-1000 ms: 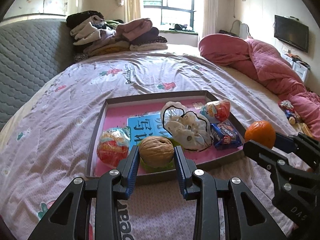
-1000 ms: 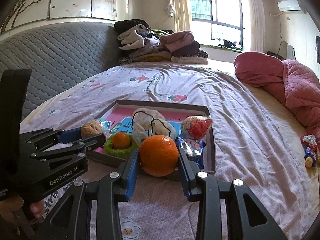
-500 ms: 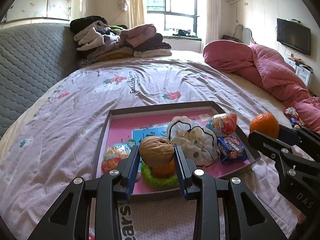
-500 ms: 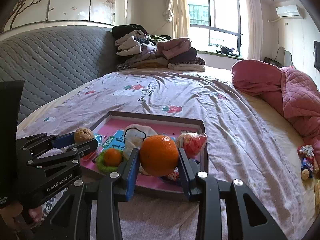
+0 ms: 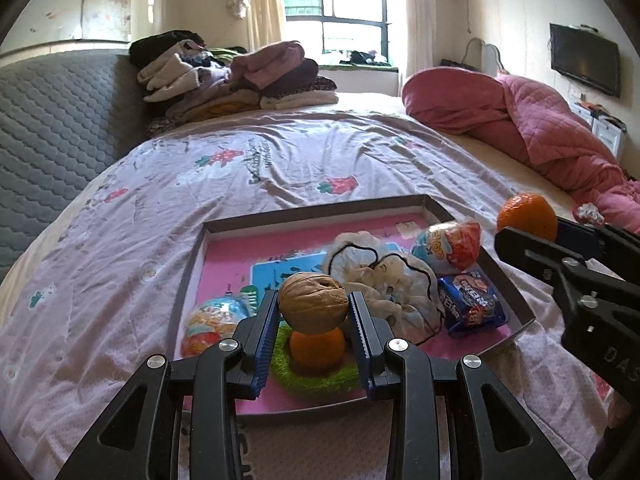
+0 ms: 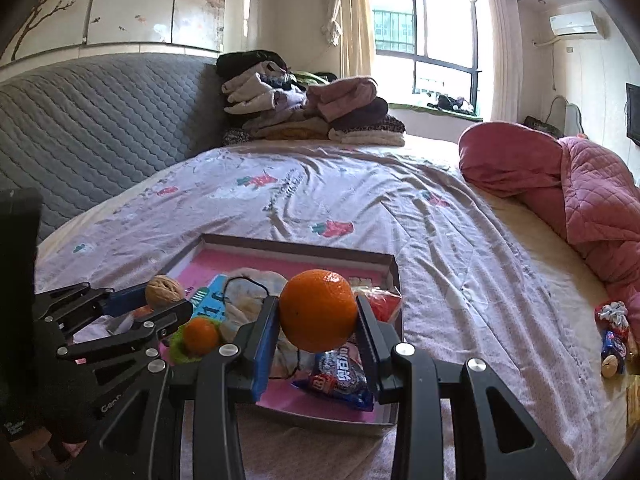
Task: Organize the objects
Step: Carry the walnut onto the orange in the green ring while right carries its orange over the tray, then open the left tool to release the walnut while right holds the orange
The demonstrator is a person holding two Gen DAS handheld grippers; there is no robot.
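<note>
Now we have a walnut (image 5: 313,297) pinched between the pads of the left claw (image 5: 313,320), jaws partly closed on its sides, and an orange (image 6: 318,310) clamped the same way in the right claw (image 6: 318,332); both hang in the air above the near part of the tray (image 5: 320,210) on the bed (image 5: 280,160). As we judge it, the step in hand is setting each one down inside the tray. To do it well, we should bring each piece low over a bare patch of the pink floor before loosening the jaws, because both are round and will likely roll if dropped from height.

Right under the walnut sits a small orange on a green fuzzy ring (image 5: 316,372), at the tray's near edge, so we should shift the walnut toward the empty pink area at the tray's far left side. A crumpled white cloth (image 5: 384,280) fills the tray's middle, with a blue snack packet (image 5: 472,304) and a red-and-white sweet bag (image 5: 448,246) along its right side, and another bright bag (image 5: 212,324) at its near left. The orange hangs over the packet, so free floor is scarce on that side. The two claws are close together; we must keep them from knocking each other
</note>
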